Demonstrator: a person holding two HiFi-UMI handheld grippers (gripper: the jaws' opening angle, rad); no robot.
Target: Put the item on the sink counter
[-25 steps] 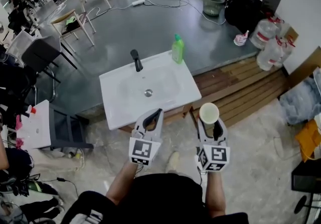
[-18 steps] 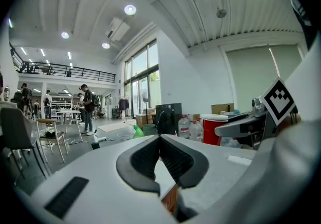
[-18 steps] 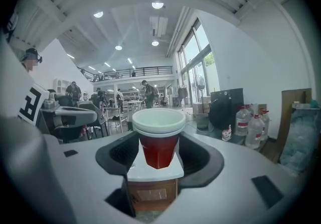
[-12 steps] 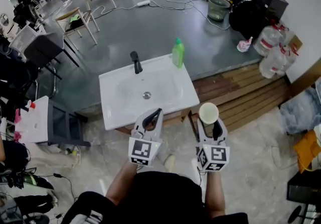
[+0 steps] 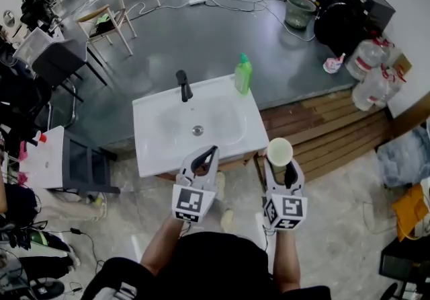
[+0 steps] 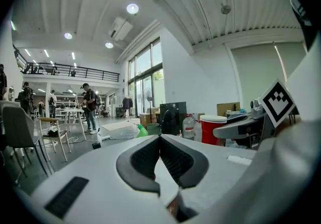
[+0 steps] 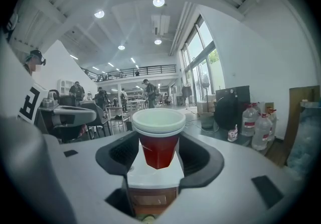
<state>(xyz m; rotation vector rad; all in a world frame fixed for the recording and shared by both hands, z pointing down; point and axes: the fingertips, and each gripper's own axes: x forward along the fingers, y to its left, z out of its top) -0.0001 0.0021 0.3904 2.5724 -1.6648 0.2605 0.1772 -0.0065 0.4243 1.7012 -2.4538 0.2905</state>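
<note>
The white sink counter stands just ahead of me, with a black tap at its back and a green soap bottle on its back right corner. My right gripper is shut on a red cup with a white rim, held upright short of the counter's front right corner; the cup sits between the dark pads in the right gripper view. My left gripper is shut and empty, its tip over the counter's front edge. In the left gripper view its pads meet.
The counter sits at the edge of a grey raised floor, with wooden steps to its right. Water jugs, a black appliance and a green bucket stand far right. Chairs and a low white table are at left.
The sink counter and soap bottle have shifted slightly down and right in the head view, as I come a little closer. Both grippers keep their place in the view, the cup still held.
</note>
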